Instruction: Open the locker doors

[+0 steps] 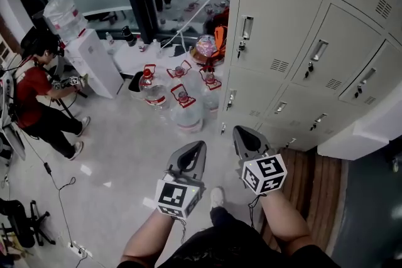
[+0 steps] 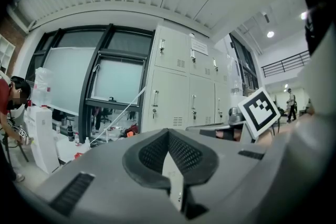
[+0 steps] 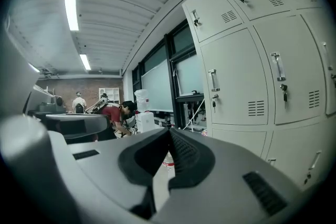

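Grey lockers point(image 1: 282, 28) stand with every visible door shut.
Left claw point(image 1: 200, 146) and right claw point(image 1: 239, 130) are both closed, empty, clear of the doors.

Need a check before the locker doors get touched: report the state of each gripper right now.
Left gripper: jaws closed together, holding nothing.
Right gripper: jaws closed together, holding nothing.
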`<move>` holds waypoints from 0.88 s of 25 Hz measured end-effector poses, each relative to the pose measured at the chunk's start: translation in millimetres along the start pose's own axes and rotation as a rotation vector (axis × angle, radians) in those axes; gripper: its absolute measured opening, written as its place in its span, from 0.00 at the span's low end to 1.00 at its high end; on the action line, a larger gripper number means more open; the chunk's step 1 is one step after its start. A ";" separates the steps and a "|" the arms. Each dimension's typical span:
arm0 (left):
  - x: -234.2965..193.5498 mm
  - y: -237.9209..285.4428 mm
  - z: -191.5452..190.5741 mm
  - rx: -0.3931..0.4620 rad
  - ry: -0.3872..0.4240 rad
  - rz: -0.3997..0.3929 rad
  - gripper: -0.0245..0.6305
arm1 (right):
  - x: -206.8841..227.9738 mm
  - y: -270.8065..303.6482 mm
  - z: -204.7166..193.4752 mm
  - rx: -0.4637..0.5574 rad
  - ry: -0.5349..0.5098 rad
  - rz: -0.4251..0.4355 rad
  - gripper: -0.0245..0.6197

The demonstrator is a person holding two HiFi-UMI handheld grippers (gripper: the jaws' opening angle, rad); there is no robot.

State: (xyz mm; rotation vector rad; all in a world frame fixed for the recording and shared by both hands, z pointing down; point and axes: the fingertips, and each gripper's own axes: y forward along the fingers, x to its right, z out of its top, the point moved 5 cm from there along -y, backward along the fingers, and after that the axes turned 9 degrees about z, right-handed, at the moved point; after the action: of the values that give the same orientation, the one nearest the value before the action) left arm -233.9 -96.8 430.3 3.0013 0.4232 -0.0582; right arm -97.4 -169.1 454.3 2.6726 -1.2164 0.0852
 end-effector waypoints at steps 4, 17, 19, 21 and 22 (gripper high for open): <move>-7.2 47.1 -0.4 0.001 -0.003 -0.008 0.04 | 35.2 25.9 -1.4 -0.011 0.002 0.008 0.04; -11.6 155.0 -14.0 -0.009 0.030 -0.056 0.04 | 123.5 75.7 -26.7 0.012 0.028 -0.010 0.04; -11.3 165.2 -18.6 -0.011 0.038 -0.068 0.04 | 133.0 81.0 -33.2 0.018 0.035 -0.021 0.06; -13.2 174.5 -24.9 -0.018 0.035 -0.077 0.04 | 140.6 87.1 -41.1 0.018 0.044 -0.030 0.07; -15.0 179.2 -28.0 -0.021 0.032 -0.082 0.04 | 143.9 90.6 -44.8 0.018 0.046 -0.035 0.08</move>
State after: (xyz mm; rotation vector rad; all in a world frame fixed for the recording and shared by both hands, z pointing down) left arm -198.0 -268.9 477.4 2.9670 0.5462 -0.0132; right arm -69.3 -324.2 532.3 2.6901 -1.1604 0.1519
